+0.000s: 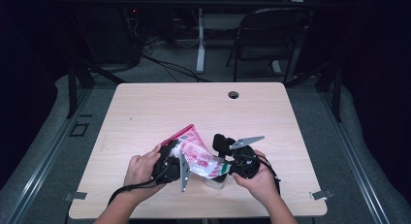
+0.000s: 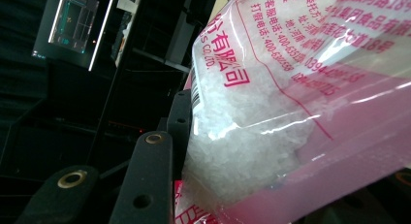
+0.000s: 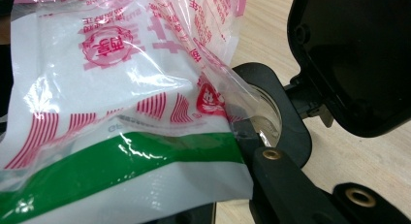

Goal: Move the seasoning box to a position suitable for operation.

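The bag [image 1: 196, 153] is held above the near part of the worktop [image 1: 145, 112], between the two tools. It is a plastic bag with red print, a green band at one end, and white crystals inside.

The left tool [image 1: 170, 162] grips the bag at its pink upper end. In the left gripper view its jaws stand partly closed and the bag [image 2: 291, 112] lies between them, pressed against the black jaw.

The right tool [image 1: 228, 167] holds the lower end of the bag, near the green band. In the right gripper view its jaws are closed tightly on the plastic edge of the bag [image 3: 121, 136].

Under the bag there is a clear container [image 1: 218, 180] on the worktop. A black round lid [image 3: 354, 59] stands open just beside the bag.
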